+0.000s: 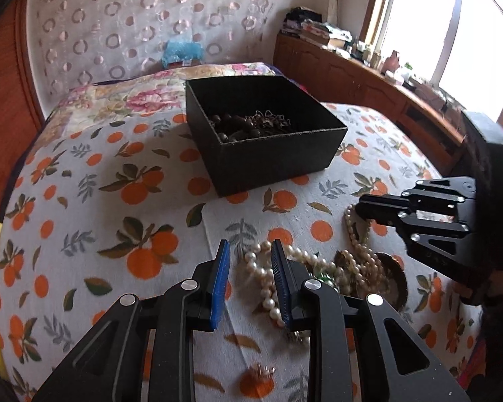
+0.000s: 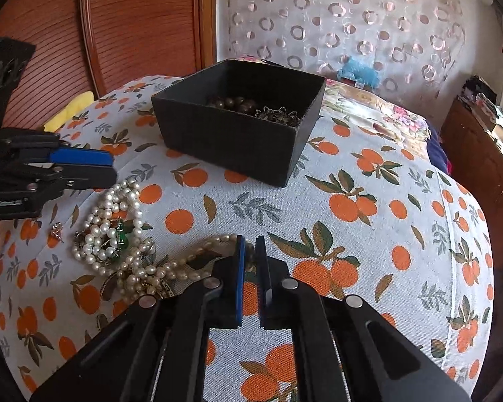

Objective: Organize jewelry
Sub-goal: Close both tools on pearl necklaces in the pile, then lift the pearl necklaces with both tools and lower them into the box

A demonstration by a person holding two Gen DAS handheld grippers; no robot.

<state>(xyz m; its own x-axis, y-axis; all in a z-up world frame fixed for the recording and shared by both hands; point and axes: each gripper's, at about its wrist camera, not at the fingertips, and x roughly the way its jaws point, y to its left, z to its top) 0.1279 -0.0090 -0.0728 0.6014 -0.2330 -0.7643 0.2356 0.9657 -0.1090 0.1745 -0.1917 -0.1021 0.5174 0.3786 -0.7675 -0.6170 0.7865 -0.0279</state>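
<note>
A black open box (image 1: 278, 160) (image 2: 231, 140) stands on the orange-print bedspread and holds dark beads (image 1: 233, 127) (image 2: 233, 102) and a bronze chain (image 2: 278, 115). A tangle of pearl necklaces (image 1: 318, 274) (image 2: 117, 234) with a green pendant (image 2: 120, 234) lies in front of it. My left gripper (image 1: 250, 254) is open, its jaws astride a pearl strand at the pile's left edge; it shows in the right wrist view (image 2: 112, 167). My right gripper (image 2: 250, 244) is nearly shut over a thin pearl strand (image 2: 218, 239); whether it pinches it is unclear. It shows in the left wrist view (image 1: 360, 207).
A small pink earring (image 1: 263, 370) (image 2: 55, 231) lies apart from the pile. A yellow cloth (image 2: 72, 109) lies at the bed's left edge. A wooden headboard (image 2: 117, 26) and patterned curtain (image 1: 144, 23) stand behind; a cluttered wooden cabinet (image 1: 369, 73) runs along the window.
</note>
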